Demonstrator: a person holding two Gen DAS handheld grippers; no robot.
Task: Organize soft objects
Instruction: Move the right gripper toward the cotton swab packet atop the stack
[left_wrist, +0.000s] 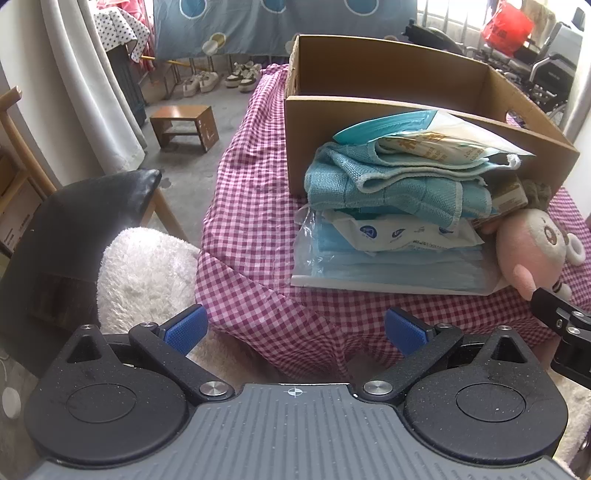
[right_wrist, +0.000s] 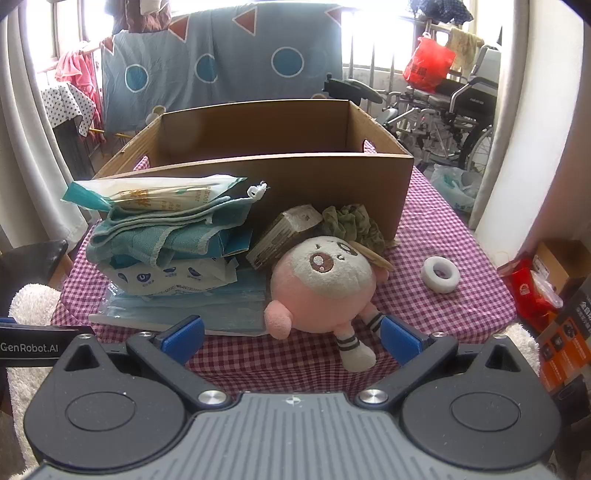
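Note:
A pile of soft things lies on the checked tablecloth (left_wrist: 251, 206) in front of an open cardboard box (left_wrist: 388, 96): a folded blue towel (left_wrist: 388, 181), plastic packets, a pack of blue face masks (left_wrist: 388, 266). A pink plush doll (right_wrist: 321, 288) lies to the pile's right, next to a green scrunchie (right_wrist: 351, 221) and a small brown pack (right_wrist: 284, 232). My left gripper (left_wrist: 293, 328) is open, below the table's front edge. My right gripper (right_wrist: 291, 339) is open, its fingers either side of the doll's legs, just short of it.
A white tape roll (right_wrist: 440, 275) lies on the cloth right of the doll. A chair with a white fluffy cushion (left_wrist: 144, 273) stands at the table's left. A wooden stool (left_wrist: 184, 125) is on the floor beyond. A wheelchair (right_wrist: 454, 118) stands behind the box.

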